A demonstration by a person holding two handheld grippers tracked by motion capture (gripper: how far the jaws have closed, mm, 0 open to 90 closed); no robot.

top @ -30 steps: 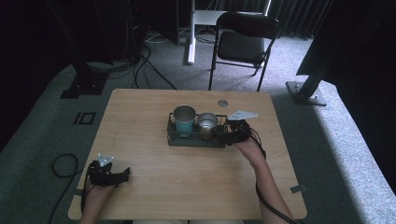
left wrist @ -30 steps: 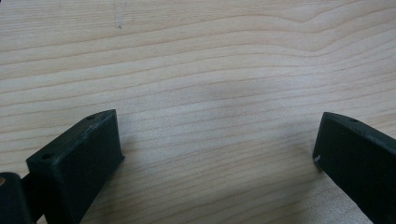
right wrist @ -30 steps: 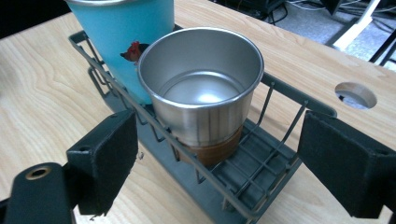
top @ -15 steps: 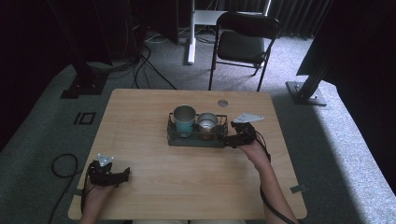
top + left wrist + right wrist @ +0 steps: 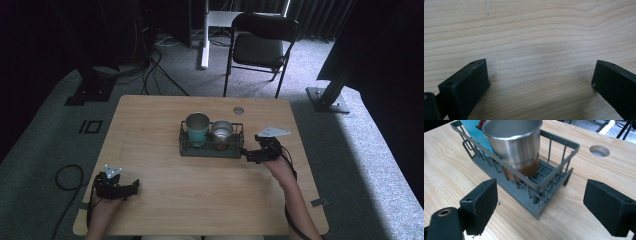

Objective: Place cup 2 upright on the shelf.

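Observation:
A dark wire rack (image 5: 210, 149) (image 5: 564, 146) stands on the middle of the wooden table (image 5: 165, 115). In it are a teal cup (image 5: 197, 127) (image 5: 475, 133) at the left and a steel cup (image 5: 222, 131) (image 5: 517, 143) with a brown band at the right. My right gripper (image 5: 247, 155) (image 5: 540, 197) is open, just off the rack's right end, jaws either side of its corner without touching. My left gripper (image 5: 131, 187) (image 5: 540, 80) rests open near the table's front left, over bare wood.
A round cable hole (image 5: 238, 110) (image 5: 599, 151) lies in the table behind the rack. A folding chair (image 5: 262, 45) stands beyond the far edge. Cables (image 5: 65, 175) lie on the carpet at the left. A dark stand foot (image 5: 327, 97) sits at the right.
My right gripper has pulled back slightly from the rack's right end toward the near right. The left gripper has stayed put.

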